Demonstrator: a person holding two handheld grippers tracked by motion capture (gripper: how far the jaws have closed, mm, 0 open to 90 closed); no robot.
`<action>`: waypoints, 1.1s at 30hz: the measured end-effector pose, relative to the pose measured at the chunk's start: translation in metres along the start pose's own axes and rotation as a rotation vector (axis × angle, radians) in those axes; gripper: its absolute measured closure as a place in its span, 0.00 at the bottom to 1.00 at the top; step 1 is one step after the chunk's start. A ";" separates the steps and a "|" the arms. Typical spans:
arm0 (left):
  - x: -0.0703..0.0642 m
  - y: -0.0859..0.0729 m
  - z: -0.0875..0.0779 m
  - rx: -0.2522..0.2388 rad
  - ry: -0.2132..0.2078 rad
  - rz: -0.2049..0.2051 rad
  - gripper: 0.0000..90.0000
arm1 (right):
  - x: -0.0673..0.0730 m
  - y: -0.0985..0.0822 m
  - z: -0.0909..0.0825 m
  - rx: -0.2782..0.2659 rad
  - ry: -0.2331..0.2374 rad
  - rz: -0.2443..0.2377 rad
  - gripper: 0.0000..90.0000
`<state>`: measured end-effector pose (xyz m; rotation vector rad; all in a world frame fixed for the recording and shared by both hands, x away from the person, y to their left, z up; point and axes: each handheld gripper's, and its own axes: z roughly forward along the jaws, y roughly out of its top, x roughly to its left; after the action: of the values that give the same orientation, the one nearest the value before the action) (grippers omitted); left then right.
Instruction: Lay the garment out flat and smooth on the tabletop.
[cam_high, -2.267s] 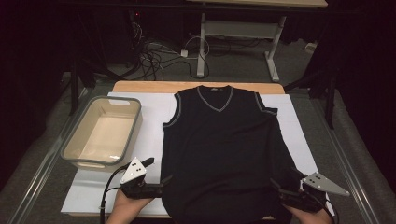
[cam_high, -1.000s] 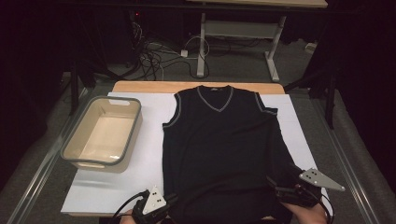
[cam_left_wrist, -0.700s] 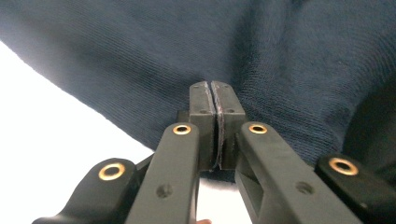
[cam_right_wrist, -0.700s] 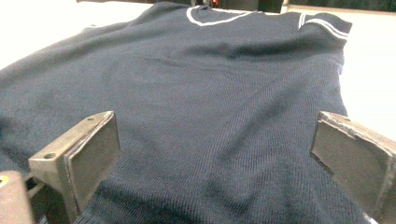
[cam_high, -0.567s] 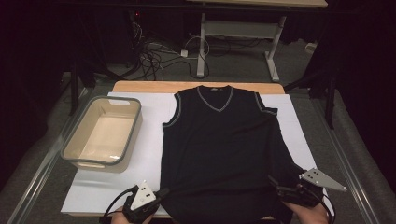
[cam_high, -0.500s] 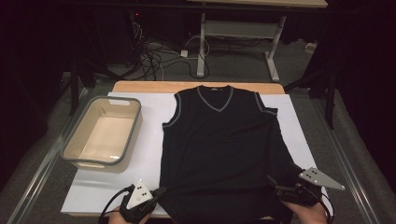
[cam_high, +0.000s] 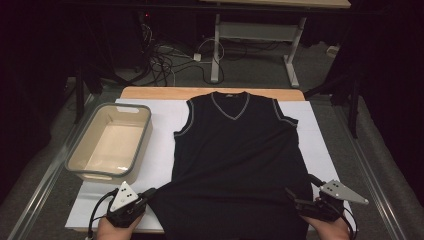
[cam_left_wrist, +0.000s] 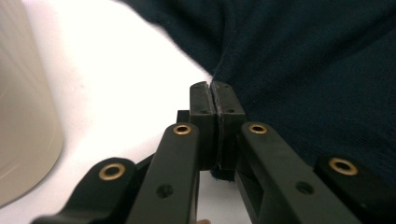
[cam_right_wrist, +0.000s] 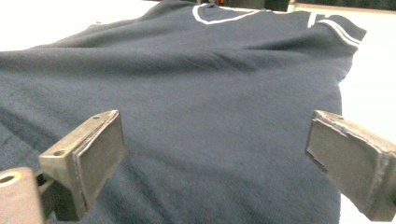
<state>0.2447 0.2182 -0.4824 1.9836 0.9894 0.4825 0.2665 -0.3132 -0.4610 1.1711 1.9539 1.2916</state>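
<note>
Two hand-held grippers, one dark sleeveless garment, one tub, one white-covered table.

Item 1: vest (cam_high: 235, 155), black in the high view, navy in the gripper views, V-neck and armholes edged in pale trim. It lies flat, face up, on the white sheet (cam_high: 160, 120), filling the centre of the high view, neck toward the top of the frame and hem toward the bottom edge. Its lower left corner is drawn out to a point toward the lower left of the frame.

Item 2: left gripper (cam_high: 150, 194), lower left of the high view, grey three-cornered plate on top, held in a hand (cam_high: 116, 229) at the bottom edge. In the left gripper view (cam_left_wrist: 214, 100) its pads are pressed together with the vest's (cam_left_wrist: 303, 70) corner pinched between them; the cloth runs taut up and away from the tips.

Item 3: right gripper (cam_high: 295, 197), lower right of the high view, in the other hand (cam_high: 327, 229). In the right gripper view (cam_right_wrist: 215, 154) its jaws stand wide apart, having just been closing a little, over the vest (cam_right_wrist: 210, 84); the cloth lies between and below the pads, with no pad pressing on it.

Item 4: tub (cam_high: 80, 165), beige, rectangular, grey-rimmed, left of the vest and apart from it, middle left of the high view; its wall (cam_left_wrist: 23, 116) fills the left edge of the left gripper view.

Item 5: table edge (cam_high: 165, 93), wooden, above the sheet.
</note>
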 end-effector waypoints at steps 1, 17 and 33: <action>-0.001 0.001 0.001 -0.013 -0.012 -0.002 0.93 | -0.001 -0.001 -0.002 0.002 -0.008 0.001 0.09; 0.001 0.027 0.036 -0.140 -0.129 0.054 0.16 | -0.010 -0.037 -0.035 0.114 -0.115 0.066 0.44; 0.002 0.028 0.045 -0.114 -0.138 0.049 0.00 | 0.002 -0.045 -0.036 0.179 -0.122 0.034 0.94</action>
<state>0.2878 0.1877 -0.4848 1.9153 0.8119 0.4137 0.2203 -0.3365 -0.4870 1.3416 1.9992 1.0517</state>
